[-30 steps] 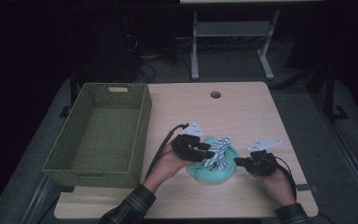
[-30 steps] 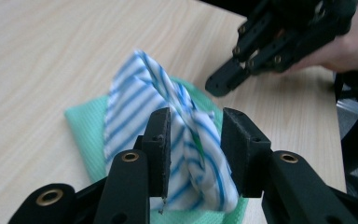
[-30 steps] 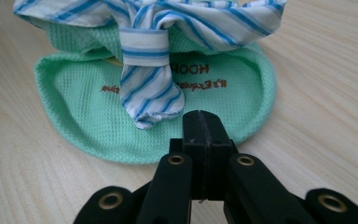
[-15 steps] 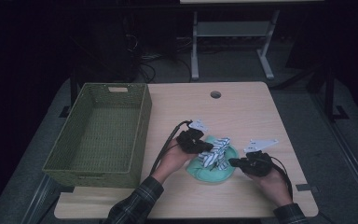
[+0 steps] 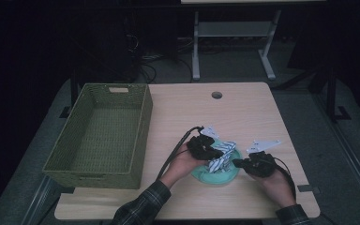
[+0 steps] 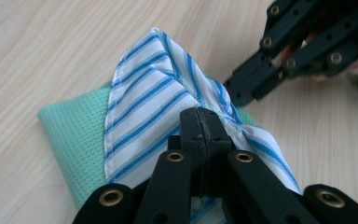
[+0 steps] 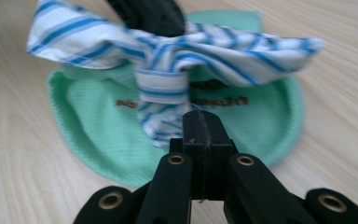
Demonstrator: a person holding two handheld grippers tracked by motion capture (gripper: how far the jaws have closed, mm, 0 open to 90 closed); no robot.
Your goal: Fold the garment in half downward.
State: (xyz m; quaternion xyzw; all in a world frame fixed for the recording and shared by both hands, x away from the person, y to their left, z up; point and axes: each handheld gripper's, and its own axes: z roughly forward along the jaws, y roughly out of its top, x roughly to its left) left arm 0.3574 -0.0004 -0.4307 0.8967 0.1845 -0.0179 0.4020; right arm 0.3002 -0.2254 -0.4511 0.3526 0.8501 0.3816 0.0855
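On the table, our left gripper (image 6: 200, 122) had just clamped the striped cloth (image 6: 149, 98). Our right gripper (image 7: 204, 126) pinched it too, so we could lift it off the green cloth (image 7: 98, 135).

Striped cloth (image 6: 144, 98) (bunched) atop green cloth (image 6: 74, 135)

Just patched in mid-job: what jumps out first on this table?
Near the front edge of the table, both grippers are clamped on a blue-and-white striped cloth bunched on top of a mint-green cloth: the left gripper pinches one side, the right gripper the other. To the left stands a green woven basket, with nothing in it.
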